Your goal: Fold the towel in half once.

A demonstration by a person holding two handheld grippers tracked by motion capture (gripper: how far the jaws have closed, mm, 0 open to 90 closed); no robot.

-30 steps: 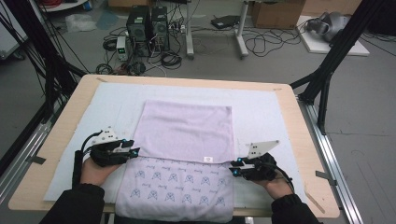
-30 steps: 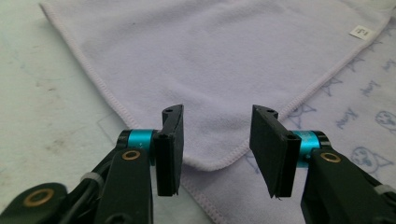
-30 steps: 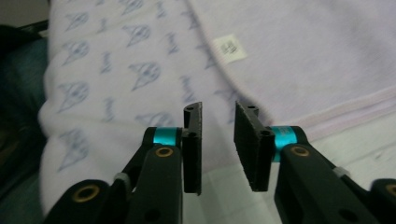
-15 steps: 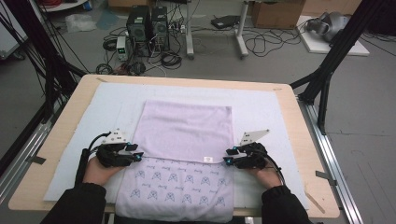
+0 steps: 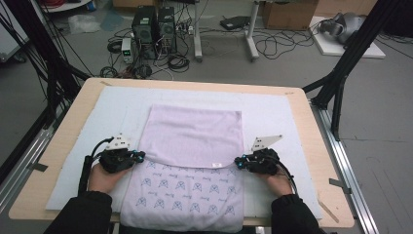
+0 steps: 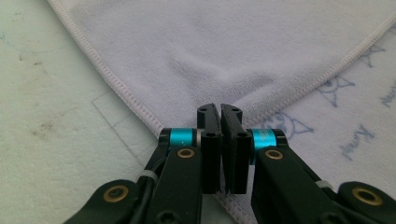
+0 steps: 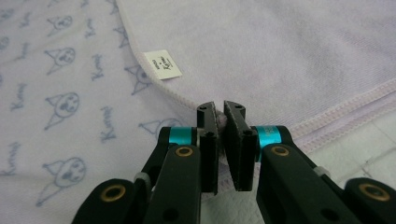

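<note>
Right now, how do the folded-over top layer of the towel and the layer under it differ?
The top layer is plain lilac; the bottom layer carries a printed cartoon pattern. The top layer bears a small white label near its hem; the bottom layer shows none. Both belong to one towel, pinched at its corners by the left hand-held gripper and right hand-held gripper.

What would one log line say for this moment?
left gripper: shut on towel corner | right gripper: shut on towel corner | towel: partly folded on table

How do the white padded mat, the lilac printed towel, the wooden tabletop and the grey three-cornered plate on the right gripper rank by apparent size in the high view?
1. Wooden tabletop
2. White padded mat
3. Lilac printed towel
4. Grey three-cornered plate
</note>
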